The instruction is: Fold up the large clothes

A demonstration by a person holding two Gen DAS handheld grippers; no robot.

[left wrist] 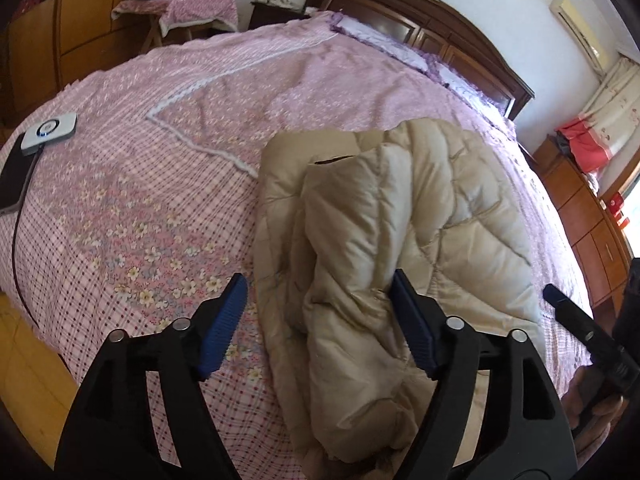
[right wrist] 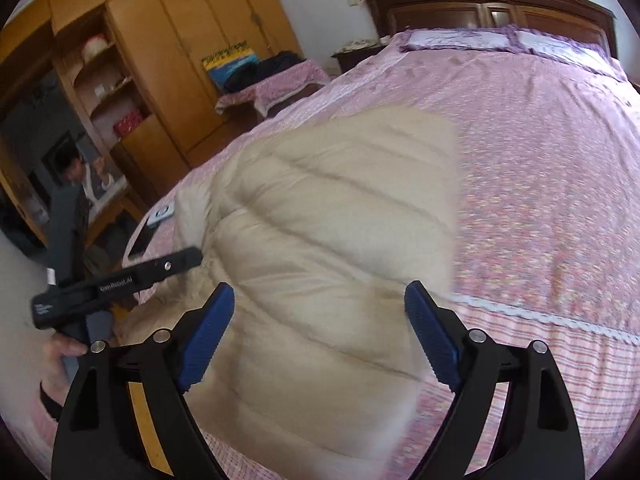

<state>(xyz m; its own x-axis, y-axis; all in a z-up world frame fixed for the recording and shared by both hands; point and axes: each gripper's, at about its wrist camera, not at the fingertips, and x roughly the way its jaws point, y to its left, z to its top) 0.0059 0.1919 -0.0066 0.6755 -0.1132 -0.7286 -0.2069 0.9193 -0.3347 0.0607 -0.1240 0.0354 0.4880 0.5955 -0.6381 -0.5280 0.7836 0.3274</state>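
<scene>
Left gripper (left wrist: 318,312) open over beige jacket (left wrist: 400,216), pink bedspread (left wrist: 160,184)

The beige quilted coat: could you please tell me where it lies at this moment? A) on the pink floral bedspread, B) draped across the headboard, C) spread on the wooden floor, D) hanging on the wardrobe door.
A: the beige quilted coat lies bunched on the pink floral bedspread, with both claws open above it and gripping nothing.
</scene>
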